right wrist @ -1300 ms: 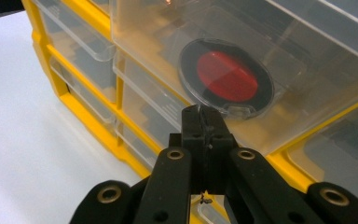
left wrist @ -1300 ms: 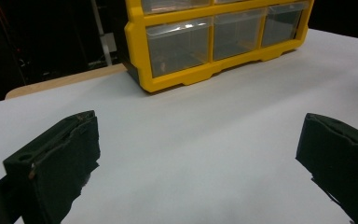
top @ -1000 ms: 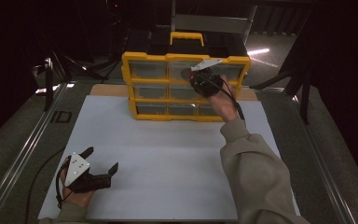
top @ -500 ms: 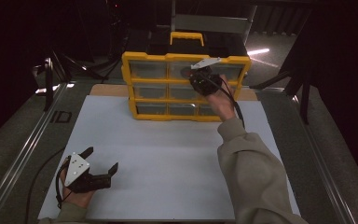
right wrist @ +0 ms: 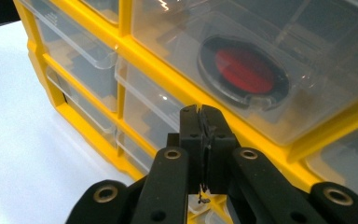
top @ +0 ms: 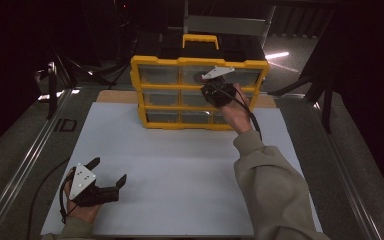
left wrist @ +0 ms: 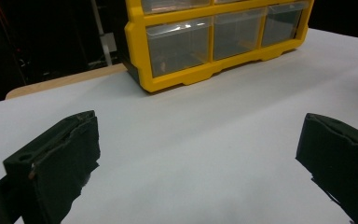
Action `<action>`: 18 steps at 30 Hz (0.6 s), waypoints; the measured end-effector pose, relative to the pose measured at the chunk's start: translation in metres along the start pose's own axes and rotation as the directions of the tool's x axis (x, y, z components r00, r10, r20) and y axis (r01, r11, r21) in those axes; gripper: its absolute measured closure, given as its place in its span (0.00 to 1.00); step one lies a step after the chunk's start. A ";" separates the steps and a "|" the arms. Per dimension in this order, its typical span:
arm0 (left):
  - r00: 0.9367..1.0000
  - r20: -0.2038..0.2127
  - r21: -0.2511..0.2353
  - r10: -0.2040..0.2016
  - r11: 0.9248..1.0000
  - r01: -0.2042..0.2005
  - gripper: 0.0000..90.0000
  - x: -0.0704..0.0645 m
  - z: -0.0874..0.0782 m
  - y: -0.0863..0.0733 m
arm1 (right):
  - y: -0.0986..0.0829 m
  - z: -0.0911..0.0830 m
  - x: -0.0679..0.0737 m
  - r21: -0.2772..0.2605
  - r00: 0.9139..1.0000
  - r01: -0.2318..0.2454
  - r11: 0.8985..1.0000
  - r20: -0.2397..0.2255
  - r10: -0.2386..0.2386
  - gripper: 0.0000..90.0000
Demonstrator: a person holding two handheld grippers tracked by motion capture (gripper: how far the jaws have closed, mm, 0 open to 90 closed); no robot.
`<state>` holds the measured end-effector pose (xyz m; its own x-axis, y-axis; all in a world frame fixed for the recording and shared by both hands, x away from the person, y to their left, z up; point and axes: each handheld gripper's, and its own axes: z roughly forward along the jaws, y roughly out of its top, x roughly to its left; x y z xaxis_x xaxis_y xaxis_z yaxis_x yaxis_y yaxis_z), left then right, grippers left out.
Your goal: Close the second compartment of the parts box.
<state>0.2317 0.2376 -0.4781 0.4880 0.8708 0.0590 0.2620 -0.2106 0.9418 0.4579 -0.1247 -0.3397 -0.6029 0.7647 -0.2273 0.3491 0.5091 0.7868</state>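
Observation:
A yellow drawer cabinet (top: 200, 62) with clear drawers and a yellow handle stands at the back of the white mat (top: 180, 165). My right gripper (top: 212, 87) is held up against its front at the upper rows. In the right gripper view that gripper (right wrist: 200, 113) is shut with nothing between its jaws, its tips at the yellow divider (right wrist: 144, 53) just below the drawer that holds a black-rimmed red disc (right wrist: 244, 70). My left gripper (top: 109, 170) rests low at the mat's near left, open and empty. Its fingers (left wrist: 60, 158) stand wide apart, facing the cabinet (left wrist: 140, 56).
A metal rail (top: 25, 165) runs along the table's left side. A strip of wooden board (top: 115, 97) shows behind the mat, beside the cabinet. Dark stands and cables crowd the space behind the table.
The right forearm has shifted slightly while its gripper stays at the cabinet front. The left gripper has not moved.

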 end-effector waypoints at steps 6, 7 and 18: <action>1.000 -0.002 0.001 0.000 1.000 0.000 0.00 0.000 0.000 0.000 | -0.008 -0.004 0.006 0.023 0.999 0.034 0.999 -0.013 -0.033 0.94; 1.000 -0.002 0.001 0.000 1.000 0.000 0.00 0.000 0.000 0.000 | -0.010 -0.005 0.007 0.028 0.999 0.039 0.999 -0.017 -0.038 0.92; 1.000 -0.003 0.002 0.001 1.000 -0.001 0.00 0.000 0.000 0.000 | -0.021 -0.015 0.015 0.064 0.995 0.058 0.996 -0.088 -0.052 0.66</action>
<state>0.2317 0.2372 -0.4781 0.4862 0.8717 0.0612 0.2630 -0.2127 0.9411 0.4308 -0.1301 -0.3505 -0.6812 0.6994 -0.2164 0.3590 0.5767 0.7339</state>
